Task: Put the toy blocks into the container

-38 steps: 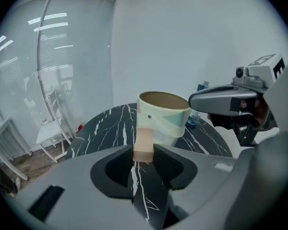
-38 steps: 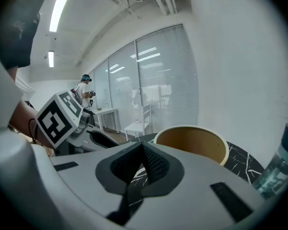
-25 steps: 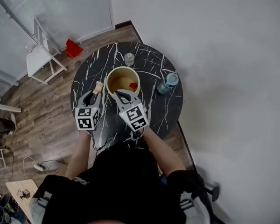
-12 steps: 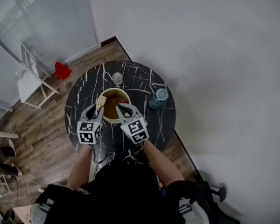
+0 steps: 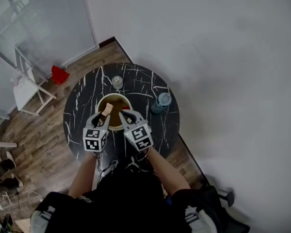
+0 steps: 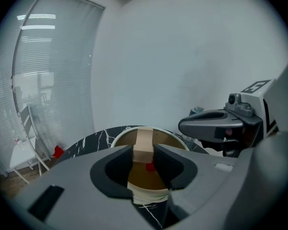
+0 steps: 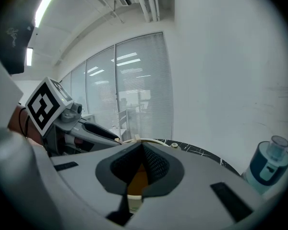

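My left gripper (image 5: 105,116) (image 6: 144,151) is shut on a tan wooden block (image 5: 107,108) (image 6: 144,139), holding it upright over the near-left rim of the round container (image 5: 103,101) (image 6: 169,139). The container has a cream rim and brown inside, and a small red block (image 6: 150,166) lies in it. Just right of the left gripper, my right gripper (image 5: 127,115) (image 7: 141,147) is shut with nothing in it, above the container's near rim. The container's inside (image 7: 137,182) shows below its jaws.
On the round black marble table (image 5: 82,110) stand a blue-capped water bottle (image 5: 159,102) (image 7: 266,169) to the right of the container and a small jar (image 5: 117,81) behind it. A white chair (image 5: 26,89) and a red object (image 5: 59,75) sit on the wooden floor to the left.
The left gripper carried the tan block from the table left of the container to above its rim. The right gripper stayed shut at the near rim.
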Demonstrator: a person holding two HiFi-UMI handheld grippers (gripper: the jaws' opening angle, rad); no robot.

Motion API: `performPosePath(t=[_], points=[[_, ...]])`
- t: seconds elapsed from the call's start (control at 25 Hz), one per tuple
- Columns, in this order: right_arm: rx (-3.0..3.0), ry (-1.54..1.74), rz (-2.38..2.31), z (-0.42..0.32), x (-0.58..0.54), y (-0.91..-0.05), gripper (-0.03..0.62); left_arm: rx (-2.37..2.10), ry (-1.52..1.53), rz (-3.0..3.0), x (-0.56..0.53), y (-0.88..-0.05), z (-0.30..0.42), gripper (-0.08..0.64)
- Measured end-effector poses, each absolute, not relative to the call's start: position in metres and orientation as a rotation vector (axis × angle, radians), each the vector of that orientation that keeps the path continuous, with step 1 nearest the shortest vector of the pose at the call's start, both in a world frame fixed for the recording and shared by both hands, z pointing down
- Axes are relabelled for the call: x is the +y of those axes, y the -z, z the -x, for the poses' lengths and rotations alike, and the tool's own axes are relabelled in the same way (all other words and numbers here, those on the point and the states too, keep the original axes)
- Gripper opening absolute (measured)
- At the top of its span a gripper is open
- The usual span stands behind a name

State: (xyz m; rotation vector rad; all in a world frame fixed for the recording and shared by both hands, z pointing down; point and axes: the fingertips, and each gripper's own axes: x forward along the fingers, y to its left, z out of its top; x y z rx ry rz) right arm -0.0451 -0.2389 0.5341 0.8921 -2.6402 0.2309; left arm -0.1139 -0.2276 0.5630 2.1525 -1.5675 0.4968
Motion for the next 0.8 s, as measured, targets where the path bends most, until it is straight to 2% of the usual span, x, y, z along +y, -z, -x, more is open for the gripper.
performPosePath(t=[0.8], points=[[-2.634, -0.148, -1.081, 0.033, -0.206, -0.495, -0.003, -1.613, -0.329, -2.281, -0.188, -0.509, 0.129, 0.125]])
